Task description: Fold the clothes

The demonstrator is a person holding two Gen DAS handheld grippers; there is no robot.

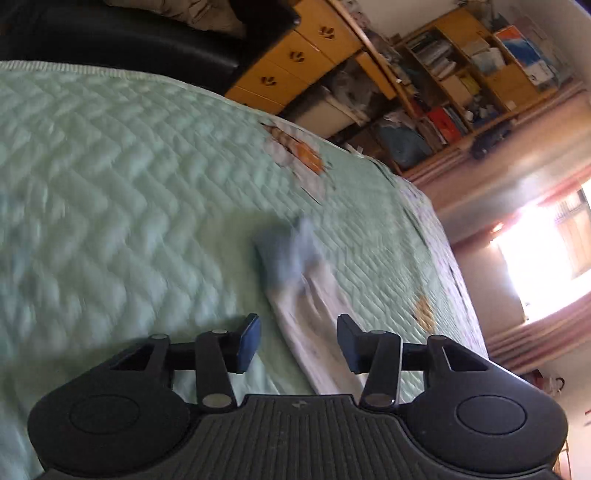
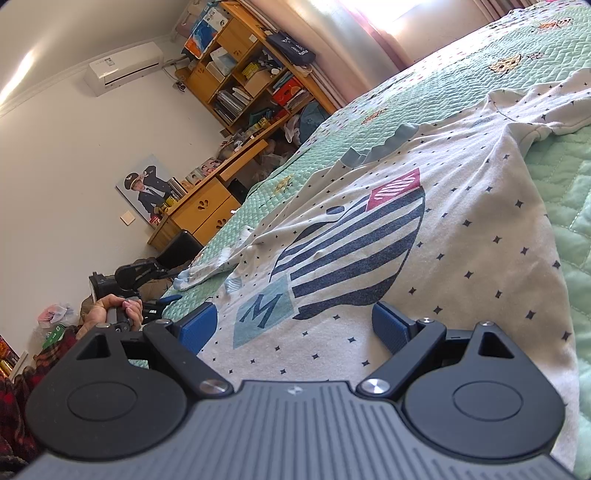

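Note:
A white long-sleeved shirt (image 2: pixel 461 229) with small dark stars and a striped print (image 2: pixel 354 251) lies spread on the green quilted bedspread (image 2: pixel 561 177). My right gripper (image 2: pixel 295 325) is open just above its near hem, one blue finger on each side of the "M" patch (image 2: pixel 264 308). In the blurred left wrist view, one white sleeve (image 1: pixel 314 325) with a blue cuff (image 1: pixel 286 254) lies on the bedspread (image 1: pixel 129 184). My left gripper (image 1: pixel 299 343) is open over that sleeve, holding nothing. A person's hand (image 2: pixel 114 310) grips the left tool's handle.
A wooden desk with drawers (image 2: pixel 199 210) and a crowded bookshelf (image 2: pixel 251 74) stand beyond the bed's far side. A black chair (image 1: pixel 147 33) is by the desk. A bright window with curtains (image 1: pixel 546 251) sits past the bed's edge.

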